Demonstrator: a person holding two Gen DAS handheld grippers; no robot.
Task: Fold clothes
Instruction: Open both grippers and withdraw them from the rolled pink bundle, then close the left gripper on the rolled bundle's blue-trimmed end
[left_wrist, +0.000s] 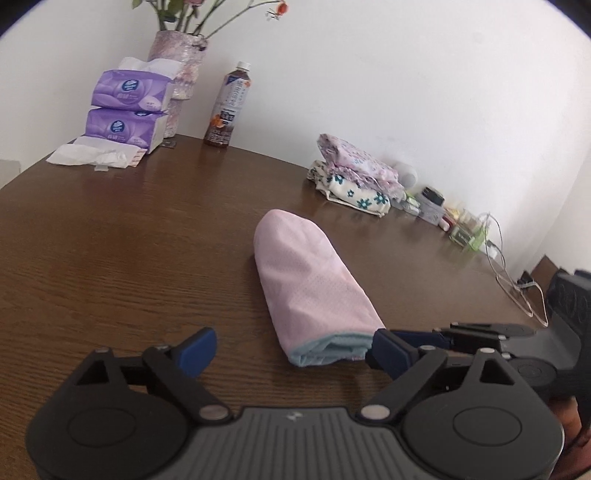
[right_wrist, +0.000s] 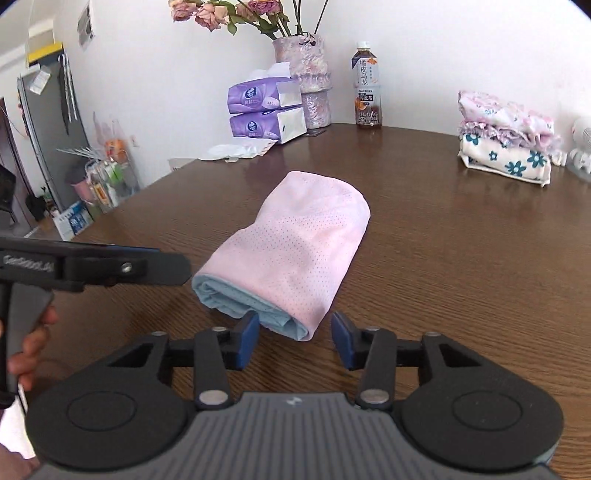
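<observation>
- The brown wooden desk (right_wrist: 461, 258) fills both views.
- The pink mesh cloth with blue trim (right_wrist: 295, 251) lies mid-frame, folded small, so folding looks nearly done.
- Its long side runs from lower middle toward upper middle; the blue end is nearest.
- The right gripper (right_wrist: 294, 339) and the left gripper (left_wrist: 291, 349) are both spread apart, holding nothing.

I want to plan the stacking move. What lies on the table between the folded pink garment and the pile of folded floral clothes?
Only bare table between pink garment and floral pile, seen in the right wrist view.
</observation>
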